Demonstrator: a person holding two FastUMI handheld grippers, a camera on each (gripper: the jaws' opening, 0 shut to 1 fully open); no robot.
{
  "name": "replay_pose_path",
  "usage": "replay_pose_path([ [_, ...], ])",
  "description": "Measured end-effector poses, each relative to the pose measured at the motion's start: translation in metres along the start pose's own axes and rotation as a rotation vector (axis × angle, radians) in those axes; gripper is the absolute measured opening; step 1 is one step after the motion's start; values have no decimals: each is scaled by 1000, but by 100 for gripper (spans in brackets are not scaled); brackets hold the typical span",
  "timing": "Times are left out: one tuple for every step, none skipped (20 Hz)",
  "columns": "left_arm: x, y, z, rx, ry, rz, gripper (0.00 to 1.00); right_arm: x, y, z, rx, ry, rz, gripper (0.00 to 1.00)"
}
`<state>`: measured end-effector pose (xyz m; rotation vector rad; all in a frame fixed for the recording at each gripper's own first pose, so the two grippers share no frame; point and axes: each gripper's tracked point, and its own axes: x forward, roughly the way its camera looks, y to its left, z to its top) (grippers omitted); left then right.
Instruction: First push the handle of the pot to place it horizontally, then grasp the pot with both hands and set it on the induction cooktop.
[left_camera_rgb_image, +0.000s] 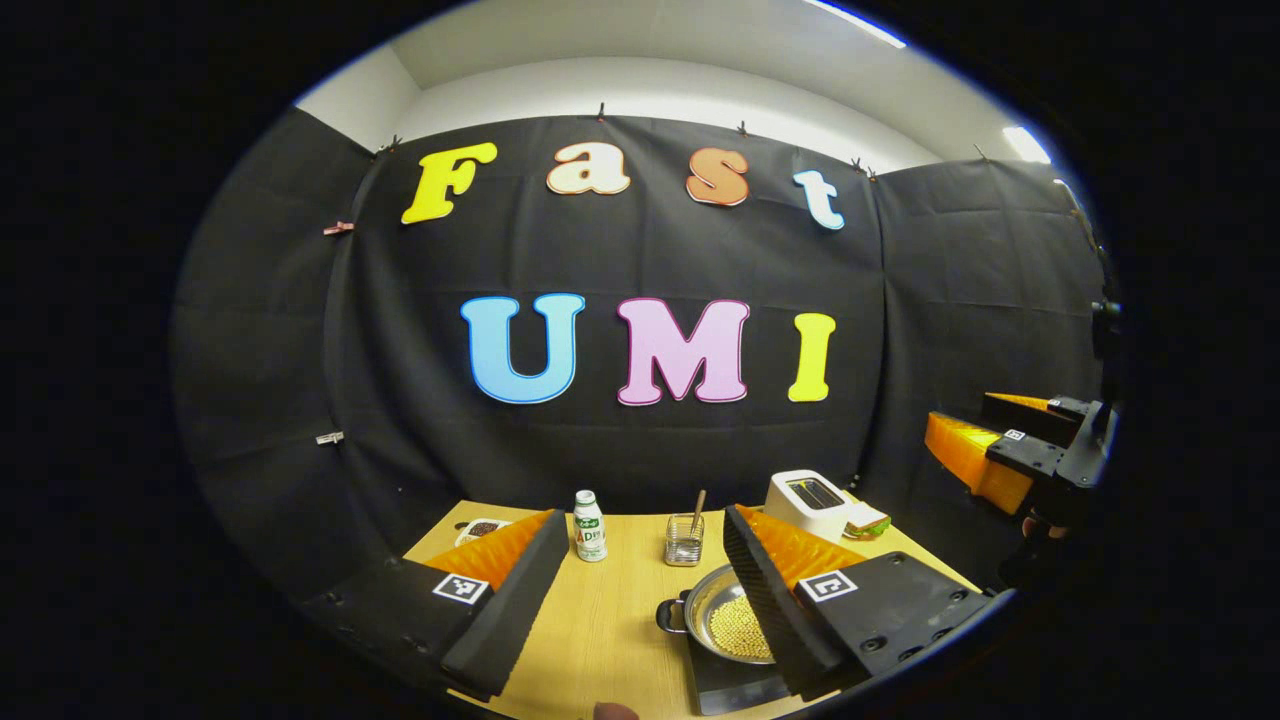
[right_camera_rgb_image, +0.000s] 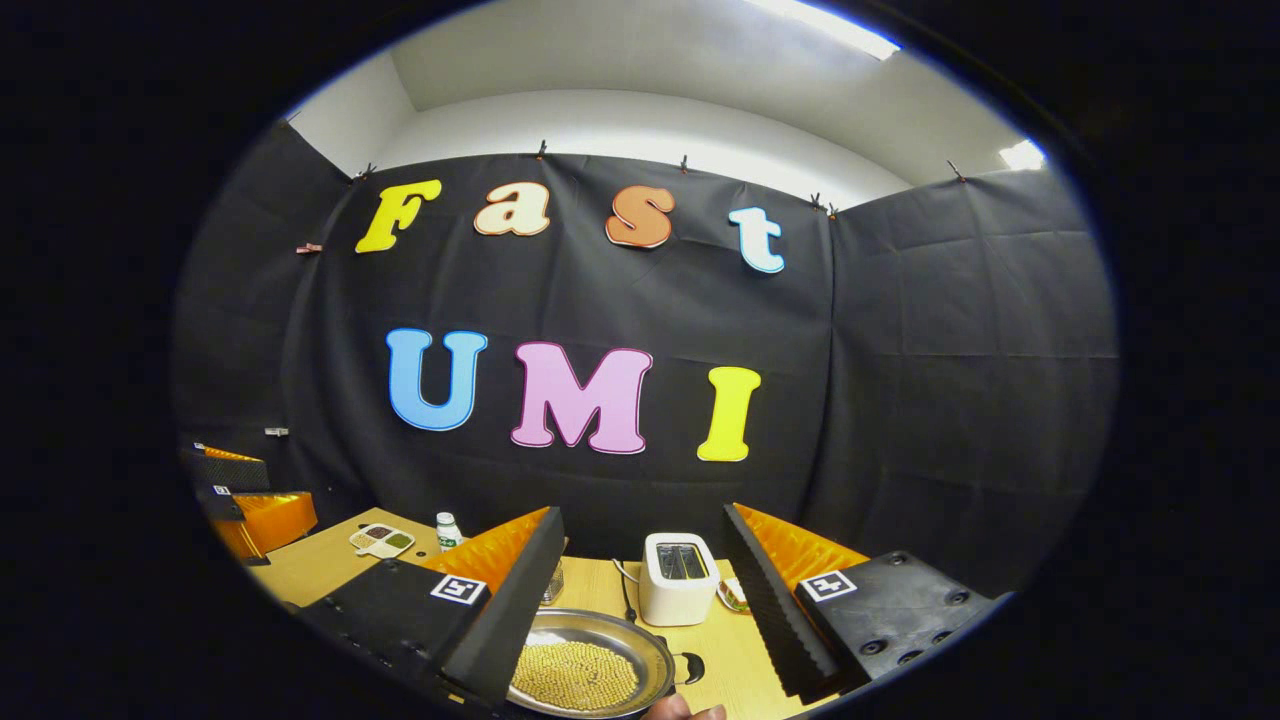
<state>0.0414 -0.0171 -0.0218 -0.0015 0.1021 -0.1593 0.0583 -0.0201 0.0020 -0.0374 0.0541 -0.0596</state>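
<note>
A steel pot (left_camera_rgb_image: 722, 622) of small yellow beads sits on the black induction cooktop (left_camera_rgb_image: 735, 688), one loop handle (left_camera_rgb_image: 670, 613) pointing left. My left gripper (left_camera_rgb_image: 640, 518) is open above the table; its right finger covers the pot's right side and nothing is between the fingers. In the right gripper view the pot (right_camera_rgb_image: 590, 668) lies low between the fingers, its dark handle (right_camera_rgb_image: 691, 667) on the right. My right gripper (right_camera_rgb_image: 645, 514) is open, held above the pot. The right gripper (left_camera_rgb_image: 985, 435) also hangs far right, and the left gripper (right_camera_rgb_image: 245, 495) far left.
On the wooden table (left_camera_rgb_image: 620, 620) stand a small bottle (left_camera_rgb_image: 589, 525), a wire cup with a spoon (left_camera_rgb_image: 684, 540), a white toaster (left_camera_rgb_image: 812, 500) with a sandwich (left_camera_rgb_image: 866, 522) beside it, and a snack dish (right_camera_rgb_image: 381, 540). A person's fingertip (right_camera_rgb_image: 690, 712) shows at the bottom edge.
</note>
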Motion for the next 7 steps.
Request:
replay_pose_path([
  [2, -4, -1, -5, -4, -15, 97, 0, 0, 0, -3, 1, -3, 98],
  [4, -8, -1, -8, 0, -23, 99, -1, 0, -1, -6, 4, -6, 98],
  [7, -9, -3, -8, 4, -26, 97, -1, 0, -2, -8, 6, -5, 98],
  [9, -13, -3, -6, 6, -32, 97, -1, 1, -2, -11, 6, 0, 98],
  [12, -16, -1, -5, 3, -36, 97, -1, -1, -4, -17, 6, 4, 98],
  [13, -19, -1, -5, 1, -38, 97, 0, -2, -5, -20, 5, 10, 98],
  [16, -22, -1, -3, 2, -36, 97, 2, -3, -7, -18, 5, 15, 98],
])
